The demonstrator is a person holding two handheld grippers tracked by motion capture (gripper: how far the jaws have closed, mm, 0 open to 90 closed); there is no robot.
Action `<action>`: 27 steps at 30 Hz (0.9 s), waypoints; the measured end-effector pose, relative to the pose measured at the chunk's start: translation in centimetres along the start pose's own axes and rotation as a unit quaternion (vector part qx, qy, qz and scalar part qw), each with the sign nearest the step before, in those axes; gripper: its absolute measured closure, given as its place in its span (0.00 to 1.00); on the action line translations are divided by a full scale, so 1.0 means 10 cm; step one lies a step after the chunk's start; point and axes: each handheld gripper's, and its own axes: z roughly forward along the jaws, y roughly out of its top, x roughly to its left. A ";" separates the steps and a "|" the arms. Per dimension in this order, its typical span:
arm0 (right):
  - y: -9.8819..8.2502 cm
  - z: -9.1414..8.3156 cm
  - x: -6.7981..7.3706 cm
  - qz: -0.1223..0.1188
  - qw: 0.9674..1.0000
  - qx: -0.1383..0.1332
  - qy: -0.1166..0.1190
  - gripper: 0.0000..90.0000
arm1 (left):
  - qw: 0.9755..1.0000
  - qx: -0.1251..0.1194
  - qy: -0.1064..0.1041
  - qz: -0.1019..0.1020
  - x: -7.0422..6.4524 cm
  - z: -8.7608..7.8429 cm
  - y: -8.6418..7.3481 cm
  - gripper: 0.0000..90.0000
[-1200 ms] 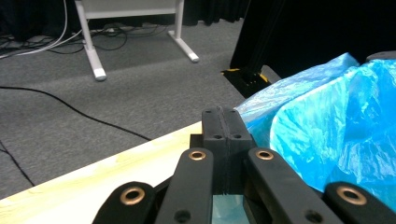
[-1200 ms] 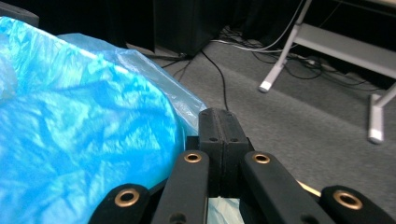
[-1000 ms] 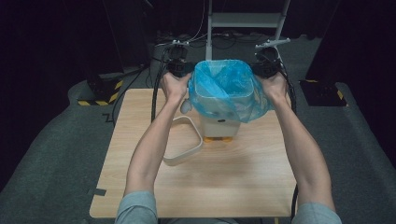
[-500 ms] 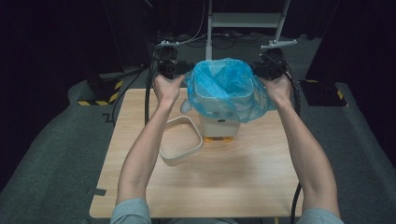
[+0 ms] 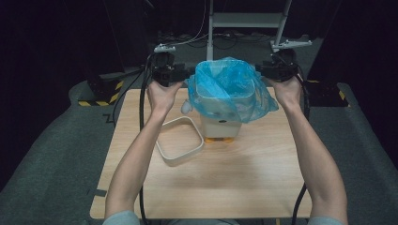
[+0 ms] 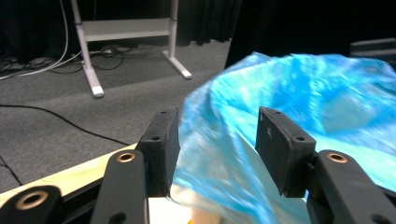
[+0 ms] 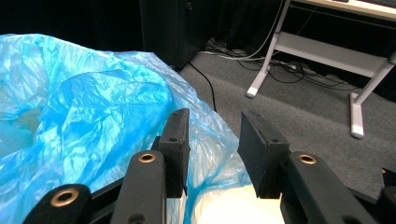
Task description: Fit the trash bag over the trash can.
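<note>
Claws, left [image 5: 185, 75] and right [image 5: 263, 70], just spreading, flank blue bag [image 5: 230, 86] rim, unpinched.

Recording studio or lab, black curtains [image 5: 56, 42], grey carpet [image 6: 70, 116], trailing cables [image 7: 219, 51], metal stand [image 5: 244, 21]

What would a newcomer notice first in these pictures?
The bright blue bag stands out first: it lines a white bin at the far middle of the wooden table, its edge draped over the rim. The left gripper and right gripper flank it with jaws open. A loose white frame lies on the table left of the bin.
</note>
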 end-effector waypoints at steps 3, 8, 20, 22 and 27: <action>-0.02 -0.04 0.00 0.002 1.000 -0.001 0.000 0.70 | 1.000 0.003 -0.007 0.006 -0.04 -0.05 -0.03 0.54; -0.05 -0.15 0.05 -0.007 1.000 -0.004 0.001 0.70 | 1.000 0.008 -0.016 0.013 -0.09 -0.10 -0.07 0.54; -0.05 -0.36 0.18 -0.018 1.000 -0.006 0.024 0.73 | 0.998 0.026 -0.008 0.064 -0.31 -0.15 -0.14 0.64; -0.07 -0.37 0.20 -0.018 0.999 -0.006 0.029 0.75 | 0.997 0.025 -0.012 0.066 -0.33 -0.17 -0.14 0.66; -0.13 -0.33 0.22 -0.015 0.999 0.006 0.049 0.81 | 0.996 0.035 -0.021 0.077 -0.36 -0.15 -0.14 0.76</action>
